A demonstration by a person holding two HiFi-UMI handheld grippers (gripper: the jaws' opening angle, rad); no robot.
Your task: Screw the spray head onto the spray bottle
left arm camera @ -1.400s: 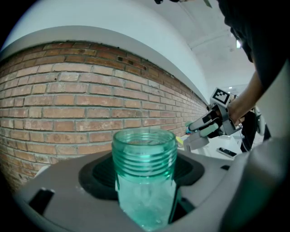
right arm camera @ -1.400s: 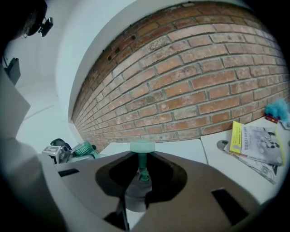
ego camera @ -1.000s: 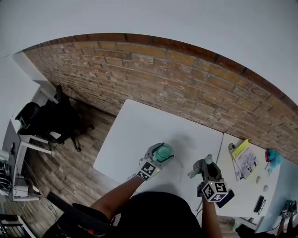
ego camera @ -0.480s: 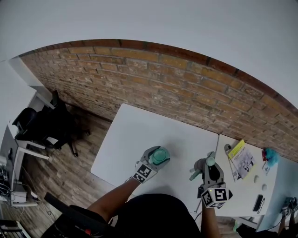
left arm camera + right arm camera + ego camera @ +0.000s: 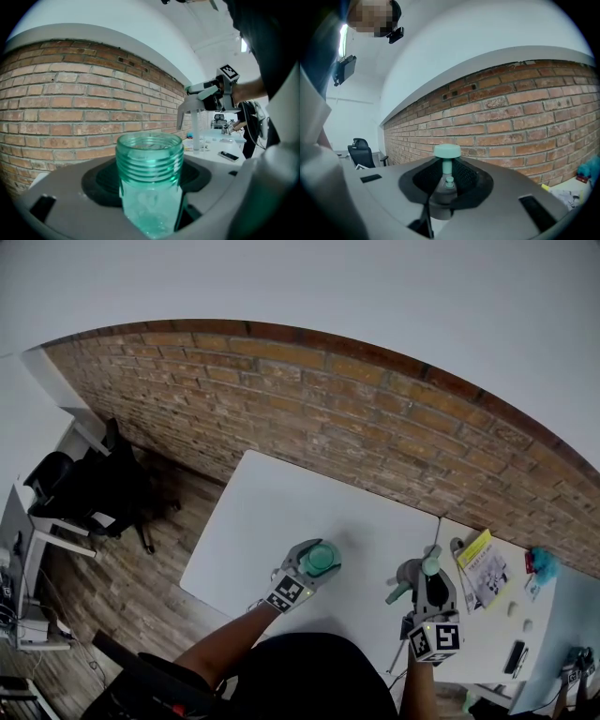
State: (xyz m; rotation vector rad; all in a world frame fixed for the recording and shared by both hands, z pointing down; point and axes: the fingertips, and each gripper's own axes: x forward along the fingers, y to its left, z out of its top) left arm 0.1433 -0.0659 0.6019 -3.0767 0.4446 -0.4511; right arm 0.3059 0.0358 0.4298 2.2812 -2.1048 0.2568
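Raised since a second ago, the right gripper (image 5: 427, 574) stays clamped on the spray head (image 5: 447, 161), right of the spray bottle (image 5: 150, 183). The left gripper (image 5: 314, 562) clamps this bottle, its bottom cut off.

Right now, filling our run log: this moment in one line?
left claw: shut on spray bottle | right claw: shut on spray head | not yet joined

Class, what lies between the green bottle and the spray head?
Nothing: the head view shows only bare white table between the bottle and the spray head.
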